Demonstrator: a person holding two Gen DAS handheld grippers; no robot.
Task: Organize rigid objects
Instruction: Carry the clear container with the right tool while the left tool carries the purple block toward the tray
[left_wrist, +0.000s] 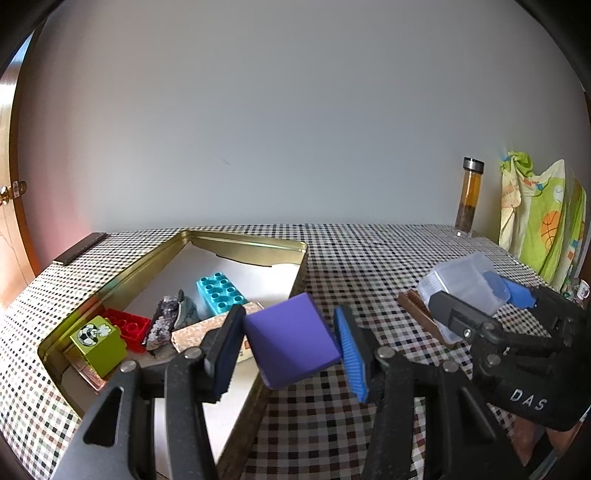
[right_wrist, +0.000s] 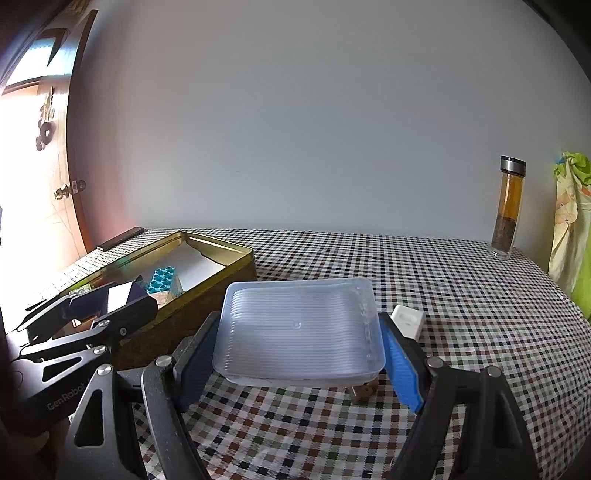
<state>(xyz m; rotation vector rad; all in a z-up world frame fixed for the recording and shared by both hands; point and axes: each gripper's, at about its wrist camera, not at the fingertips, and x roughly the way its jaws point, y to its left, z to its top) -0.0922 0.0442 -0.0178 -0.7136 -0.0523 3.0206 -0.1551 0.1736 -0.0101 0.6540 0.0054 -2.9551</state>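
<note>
A plain pale grey wall (right_wrist: 314, 129) fills the view ahead of both pairs of jaws, evenly lit and bare. Below it a table (right_wrist: 461, 295) runs out beyond the jaws, covered in a small checked cloth of black, white, brown and green squares. Far left of the jaws stands a wooden door (right_wrist: 40, 206) with a brass knob (right_wrist: 64, 192); strong warm light washes over it and tints the near wall pink. Far right, past the table edge, hangs a green and yellow printed cloth (left_wrist: 535, 218). A tall glass bottle (right_wrist: 509, 206) with a metal cap stands on the table's far right corner, against the wall.
</note>
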